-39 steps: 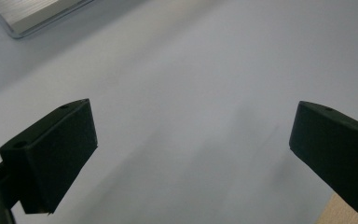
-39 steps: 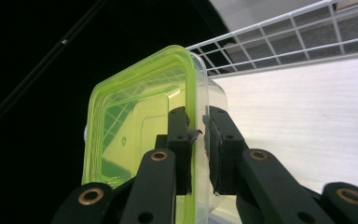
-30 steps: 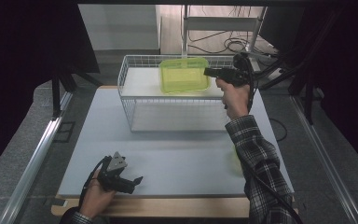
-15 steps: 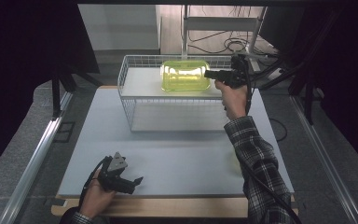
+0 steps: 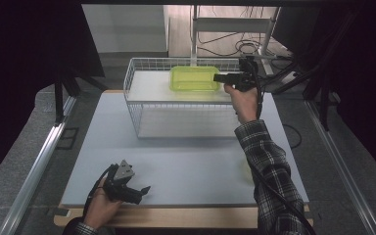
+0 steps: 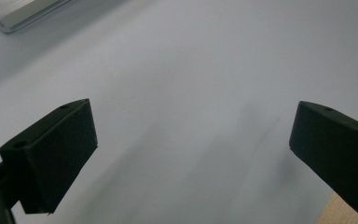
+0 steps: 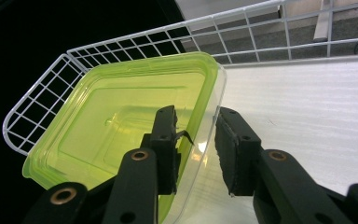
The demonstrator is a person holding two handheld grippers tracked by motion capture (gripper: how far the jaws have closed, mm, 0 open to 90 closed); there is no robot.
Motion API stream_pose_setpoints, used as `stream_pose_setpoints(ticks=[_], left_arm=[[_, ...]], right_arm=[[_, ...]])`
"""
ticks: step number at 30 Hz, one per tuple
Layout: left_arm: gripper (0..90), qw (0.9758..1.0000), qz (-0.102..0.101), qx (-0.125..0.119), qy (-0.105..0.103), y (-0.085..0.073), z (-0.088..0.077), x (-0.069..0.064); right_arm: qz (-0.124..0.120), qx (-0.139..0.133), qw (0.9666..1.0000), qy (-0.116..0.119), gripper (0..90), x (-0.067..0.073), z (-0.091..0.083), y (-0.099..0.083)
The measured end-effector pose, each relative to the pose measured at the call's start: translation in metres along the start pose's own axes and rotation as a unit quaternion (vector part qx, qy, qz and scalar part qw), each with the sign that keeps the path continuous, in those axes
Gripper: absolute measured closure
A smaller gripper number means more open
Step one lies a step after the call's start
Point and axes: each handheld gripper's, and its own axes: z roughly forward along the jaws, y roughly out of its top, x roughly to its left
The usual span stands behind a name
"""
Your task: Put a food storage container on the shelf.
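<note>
in the wire basket (image 5: 142,105) at the far side of the table (image 5: 186,166) lies a green tub (image 5: 194,78). the right gripper (image 7: 198,149) has its jaws around the tub's near wall, one inside, one outside, a small gap remaining. the left gripper (image 5: 139,192) rests low near the front edge, jaws spread wide.

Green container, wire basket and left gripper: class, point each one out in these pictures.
Green container (image 7: 121,121), right gripper view, its floor.
Wire basket (image 5: 132,105), high view, left wall.
Left gripper (image 5: 145,192), high view, between the fingertips.

Clear green container (image 5: 194,78), upright, inside white wire basket (image 5: 142,98).
</note>
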Motion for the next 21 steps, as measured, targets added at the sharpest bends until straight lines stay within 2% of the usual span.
stream_pose_setpoints(ticks=[3,4,9,13,14,16,18,21], left_arm=[[0.6,1.0000,0.000,0.001,0.000,0.000,0.000,0.000],[0.6,1.0000,0.000,0.001,0.000,0.000,0.000,0.000],[0.5,1.0000,0.001,0.001,0.000,0.000,0.000,0.000],[0.5,1.0000,0.000,0.000,0.000,0.000,0.000,0.000],[0.5,1.0000,0.001,0.000,0.000,0.000,0.000,0.000],[0.5,1.0000,0.000,-0.001,-0.001,0.000,0.000,0.000],[0.5,1.0000,-0.004,-0.003,-0.004,0.000,-0.001,0.000],[0.5,0.9999,-0.008,-0.006,-0.007,0.001,-0.001,0.001]], right_arm=[[-0.014,0.004,0.9998,-0.013,60.2,0.001,0.003,0.001],[-0.026,0.004,0.9995,-0.019,60.0,0.002,0.002,0.001],[-0.043,0.007,0.9986,-0.029,57.5,0.006,0.002,0.003],[-0.044,-0.003,0.9988,-0.021,51.7,0.006,-0.002,0.003],[-0.047,-0.007,0.9988,-0.012,46.1,0.007,-0.005,0.003],[-0.049,-0.007,0.9987,-0.008,44.3,0.008,-0.006,0.002],[-0.065,-0.006,0.9979,0.002,38.1,0.011,-0.009,-0.001],[-0.080,-0.001,0.9967,0.006,33.6,0.014,-0.011,-0.005]])
